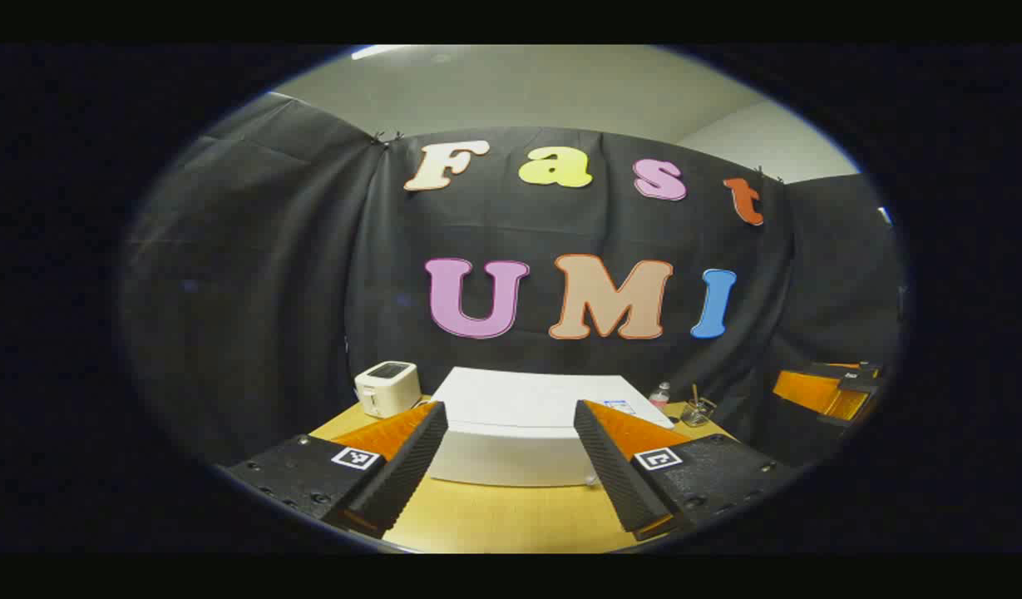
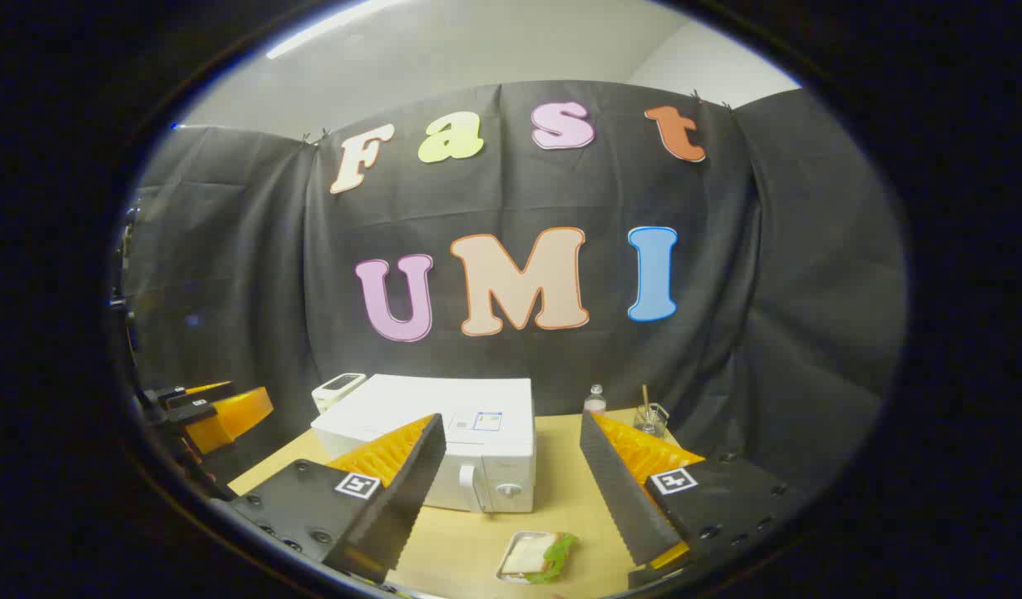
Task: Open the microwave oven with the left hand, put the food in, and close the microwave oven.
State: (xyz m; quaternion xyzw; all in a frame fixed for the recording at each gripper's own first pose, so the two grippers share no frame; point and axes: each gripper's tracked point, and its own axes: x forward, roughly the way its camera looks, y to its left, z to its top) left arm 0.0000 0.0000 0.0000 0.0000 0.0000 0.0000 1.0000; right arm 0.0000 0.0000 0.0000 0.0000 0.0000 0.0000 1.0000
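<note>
Wood tabletop (image 2: pixel 560 491), microwave (image 2: pixel 444 441) centre w/ door closed. Left gripper (image 1: pixel 511 466) spread, empty — microwave dead ahead, so it's lined up for the door. Right gripper (image 2: pixel 506 499) spread too; sandwich tray (image 2: pixel 537 556) lies between its fingers, just in front of the microwave.

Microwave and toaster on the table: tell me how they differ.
The microwave is a large, flat-topped box; the toaster is far smaller, with rounded corners. The microwave's top is plain white apart from a small label; the toaster's top holds a dark panel. The microwave stands near the table's middle, the toaster beside it toward the back wall. Both are white and sit on the wooden table.
</note>
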